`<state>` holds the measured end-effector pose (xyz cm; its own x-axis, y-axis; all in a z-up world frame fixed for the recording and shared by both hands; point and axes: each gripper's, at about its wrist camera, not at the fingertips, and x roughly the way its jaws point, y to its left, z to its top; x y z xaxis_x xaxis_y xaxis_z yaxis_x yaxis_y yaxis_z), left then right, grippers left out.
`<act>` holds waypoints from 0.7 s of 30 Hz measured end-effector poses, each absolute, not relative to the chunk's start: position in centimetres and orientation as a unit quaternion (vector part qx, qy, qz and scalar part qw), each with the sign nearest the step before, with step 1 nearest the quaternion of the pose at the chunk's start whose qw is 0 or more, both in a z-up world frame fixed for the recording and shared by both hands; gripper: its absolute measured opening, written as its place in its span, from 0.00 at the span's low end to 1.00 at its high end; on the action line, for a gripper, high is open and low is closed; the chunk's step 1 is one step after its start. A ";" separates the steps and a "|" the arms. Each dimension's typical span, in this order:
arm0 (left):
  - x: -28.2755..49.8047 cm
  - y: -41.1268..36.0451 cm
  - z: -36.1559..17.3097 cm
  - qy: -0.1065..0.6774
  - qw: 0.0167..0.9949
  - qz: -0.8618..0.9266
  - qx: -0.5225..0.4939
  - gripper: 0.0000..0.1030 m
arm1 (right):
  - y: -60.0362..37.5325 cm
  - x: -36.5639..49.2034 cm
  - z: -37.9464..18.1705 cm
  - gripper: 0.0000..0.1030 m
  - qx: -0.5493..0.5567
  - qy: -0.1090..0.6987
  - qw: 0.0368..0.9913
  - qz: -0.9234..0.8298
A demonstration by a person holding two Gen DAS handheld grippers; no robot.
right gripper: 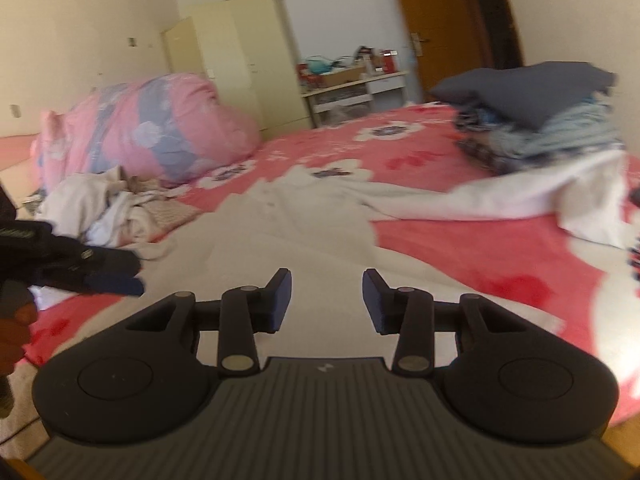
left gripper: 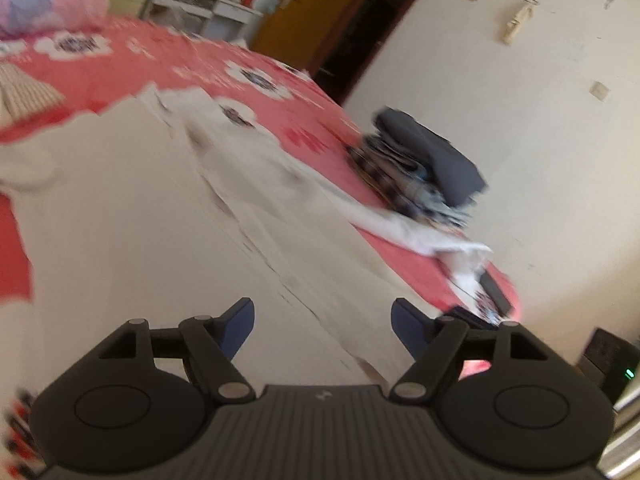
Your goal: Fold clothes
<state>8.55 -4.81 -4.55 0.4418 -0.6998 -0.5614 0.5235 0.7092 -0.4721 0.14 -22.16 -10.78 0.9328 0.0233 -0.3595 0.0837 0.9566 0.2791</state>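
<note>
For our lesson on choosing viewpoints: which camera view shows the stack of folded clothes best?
The right wrist view: the stack of folded clothes is seen side-on, its layers under a dark grey top piece. The left wrist view shows the same stack farther off, tilted and blurred at the bed's edge.

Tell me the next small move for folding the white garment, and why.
Probably bring the right gripper to the sleeve lying against the stack of folded clothes and fold it inward: both grippers are open and empty, and the white garment lies flat on the bed.
</note>
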 end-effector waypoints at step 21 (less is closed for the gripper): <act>37.2 -13.0 -7.6 0.396 0.891 -0.223 0.004 0.42 | -18.9 9.6 -13.2 0.36 0.080 0.245 0.964 0.059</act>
